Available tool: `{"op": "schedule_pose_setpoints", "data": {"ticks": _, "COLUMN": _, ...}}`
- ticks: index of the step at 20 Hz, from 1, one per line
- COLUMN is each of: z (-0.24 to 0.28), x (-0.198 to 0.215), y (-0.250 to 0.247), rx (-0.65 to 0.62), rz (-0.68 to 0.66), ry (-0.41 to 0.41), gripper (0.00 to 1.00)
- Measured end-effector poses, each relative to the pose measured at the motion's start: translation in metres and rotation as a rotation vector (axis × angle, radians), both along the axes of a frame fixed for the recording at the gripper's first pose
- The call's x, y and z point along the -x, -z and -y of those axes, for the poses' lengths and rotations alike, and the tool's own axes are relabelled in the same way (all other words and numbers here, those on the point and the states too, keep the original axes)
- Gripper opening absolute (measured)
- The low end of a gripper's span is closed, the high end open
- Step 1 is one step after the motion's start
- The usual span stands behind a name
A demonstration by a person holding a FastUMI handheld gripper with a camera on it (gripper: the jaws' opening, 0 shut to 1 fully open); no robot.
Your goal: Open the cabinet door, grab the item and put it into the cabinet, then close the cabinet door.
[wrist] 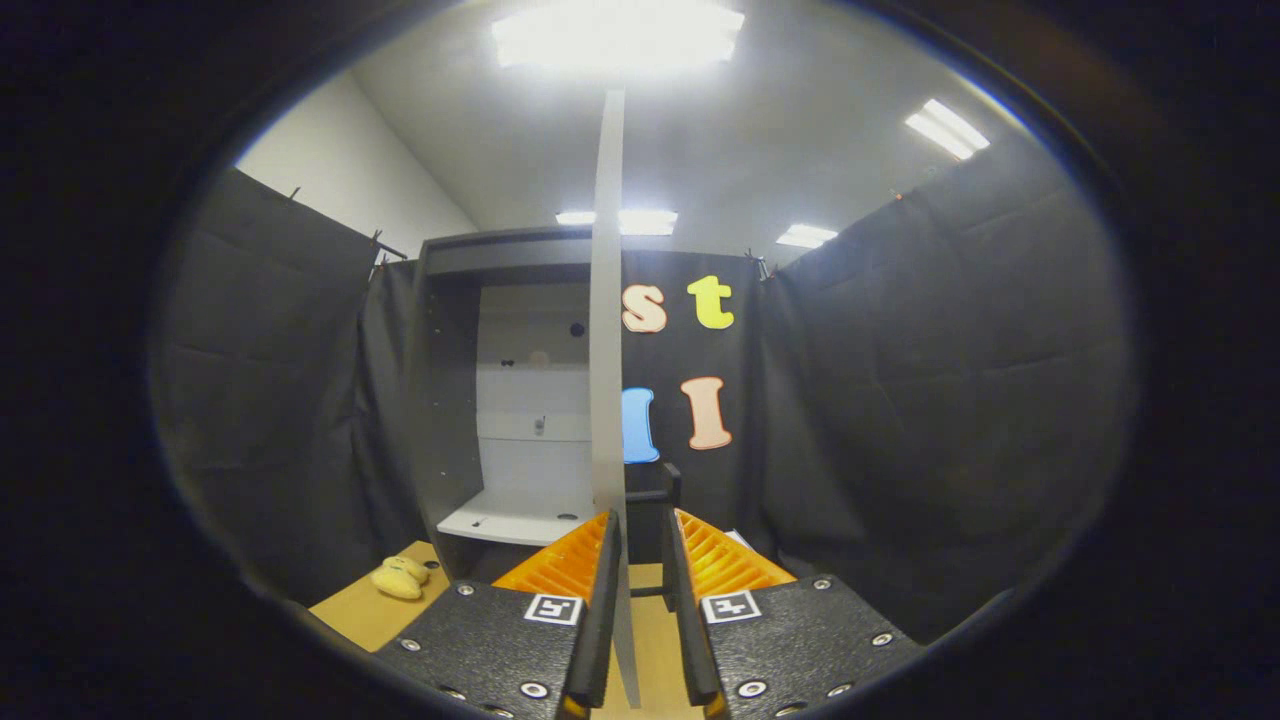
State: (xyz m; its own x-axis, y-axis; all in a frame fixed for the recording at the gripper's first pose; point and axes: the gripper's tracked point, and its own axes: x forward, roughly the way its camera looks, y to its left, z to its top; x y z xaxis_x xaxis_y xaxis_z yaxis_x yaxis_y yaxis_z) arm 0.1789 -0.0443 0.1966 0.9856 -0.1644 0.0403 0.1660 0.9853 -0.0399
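One hand-held gripper [641,560] points at one cabinet [500,400] whose single door [607,350] stands open, seen edge-on. The door's thin edge runs down between the two fingers [598,600], close against the left one with a gap to the right, so the fingers are released, not clamped. One yellow item [400,577] lies on the counter [370,610], left of the fingers, near the cabinet's base.

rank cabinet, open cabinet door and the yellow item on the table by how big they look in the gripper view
1. cabinet
2. cabinet door, seen edge-on between the gripper fingers, so its apparent size misleads
3. yellow item, smallest
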Motion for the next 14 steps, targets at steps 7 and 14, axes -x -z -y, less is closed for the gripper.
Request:
{"op": "schedule_pose_setpoints", "data": {"ticks": 7, "z": -0.066, "x": -0.022, "y": 0.027, "rx": -0.016, "rz": 0.031, "ry": -0.083, "gripper": 0.91}}
{"op": "schedule_pose_setpoints", "data": {"ticks": 14, "z": -0.129, "x": -0.052, "y": 0.102, "rx": -0.050, "rz": -0.005, "ry": -0.135, "gripper": 0.92}}
